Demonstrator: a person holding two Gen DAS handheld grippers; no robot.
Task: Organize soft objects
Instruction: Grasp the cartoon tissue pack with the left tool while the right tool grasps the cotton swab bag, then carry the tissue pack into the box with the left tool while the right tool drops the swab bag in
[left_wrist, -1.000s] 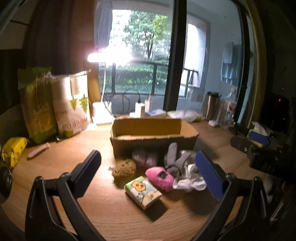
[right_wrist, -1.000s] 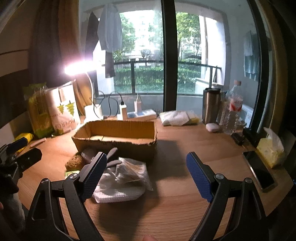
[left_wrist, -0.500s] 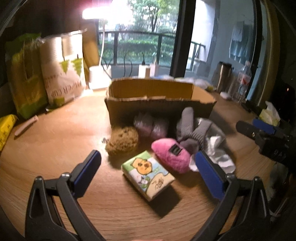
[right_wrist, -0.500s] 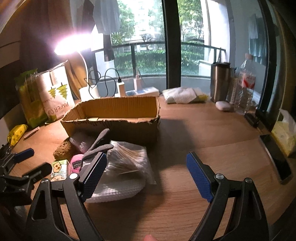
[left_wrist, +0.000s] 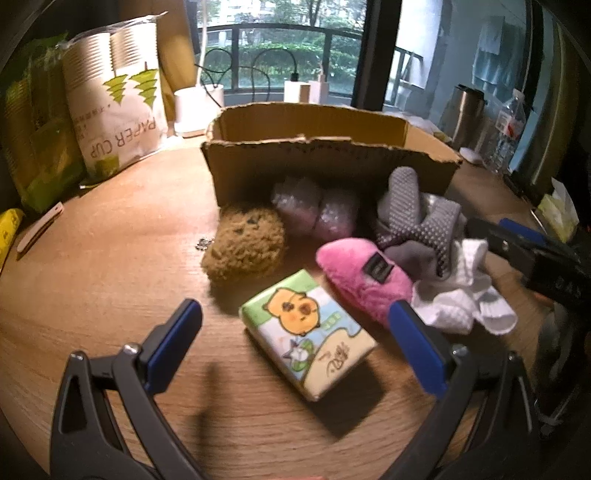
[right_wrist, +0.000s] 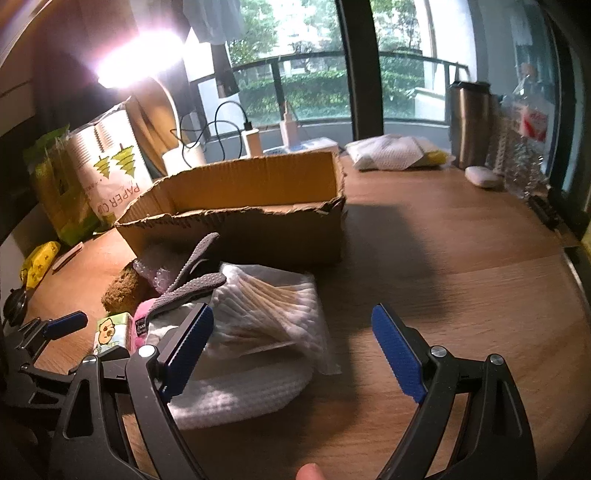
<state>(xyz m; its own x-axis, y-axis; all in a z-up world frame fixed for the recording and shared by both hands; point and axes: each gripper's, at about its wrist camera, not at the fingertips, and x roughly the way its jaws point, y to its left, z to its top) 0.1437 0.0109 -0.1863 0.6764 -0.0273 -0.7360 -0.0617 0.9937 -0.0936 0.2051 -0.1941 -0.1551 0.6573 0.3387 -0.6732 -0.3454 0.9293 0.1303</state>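
Note:
An open cardboard box (left_wrist: 325, 162) stands on the wooden table, also in the right wrist view (right_wrist: 243, 218). In front of it lie a brown sponge (left_wrist: 245, 248), bubble wrap (left_wrist: 314, 211), a grey glove (left_wrist: 421, 218), a pink plush (left_wrist: 364, 275), a white cloth (left_wrist: 461, 299) and a cartoon tissue pack (left_wrist: 306, 343). My left gripper (left_wrist: 295, 339) is open, low over the tissue pack. My right gripper (right_wrist: 291, 343) is open beside a bag of cotton swabs (right_wrist: 266, 310) lying on the white cloth (right_wrist: 240, 395).
Paper cup packs (left_wrist: 114, 96) and a green bag (left_wrist: 37, 140) stand at the left. A steel tumbler (right_wrist: 469, 122), a water bottle (right_wrist: 524, 140) and folded towels (right_wrist: 388, 151) sit at the back right. A lamp (right_wrist: 140, 62) glares behind the box.
Both grippers have moved forward and lower toward the pile. The tissue pack now lies between the left fingers, and the right gripper has neared the swab bag.

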